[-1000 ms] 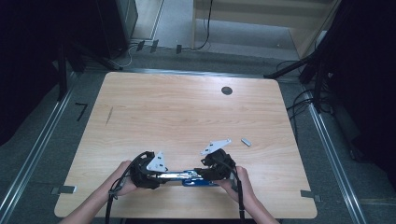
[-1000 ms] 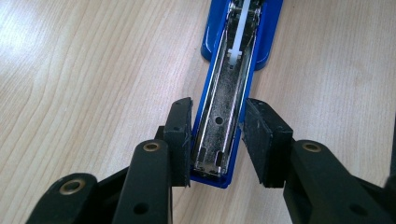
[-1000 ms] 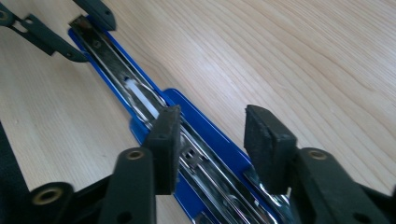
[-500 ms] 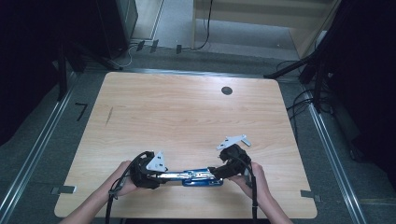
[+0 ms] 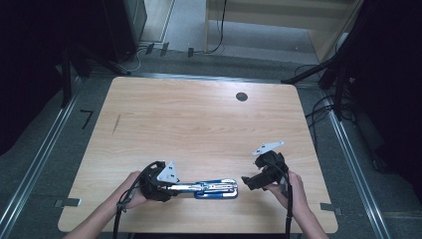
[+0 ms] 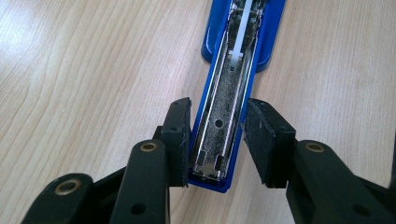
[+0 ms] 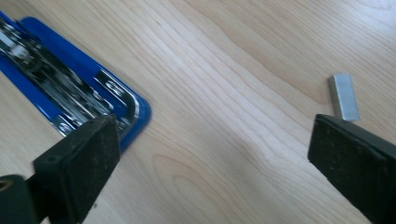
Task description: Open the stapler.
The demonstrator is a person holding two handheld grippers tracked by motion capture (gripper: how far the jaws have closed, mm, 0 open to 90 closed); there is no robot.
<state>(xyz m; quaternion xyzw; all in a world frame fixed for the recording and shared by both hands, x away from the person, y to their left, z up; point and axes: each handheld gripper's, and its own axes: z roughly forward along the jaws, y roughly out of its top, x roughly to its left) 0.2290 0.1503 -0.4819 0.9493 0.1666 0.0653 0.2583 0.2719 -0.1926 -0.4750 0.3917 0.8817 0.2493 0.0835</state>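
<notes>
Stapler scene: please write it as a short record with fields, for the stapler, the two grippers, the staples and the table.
stapler: blue stapler, lying opened out flat on the table, metal staple channel facing up
left gripper: left gripper shut on the stapler's end, pads against both its sides
right gripper: right gripper open, nothing between the jaws, which have just been opening; it is apart from the stapler's other end
staples: small metal block of staples lying loose on the wood near the right gripper
table: light wooden table with a dark round hole near its far edge
</notes>
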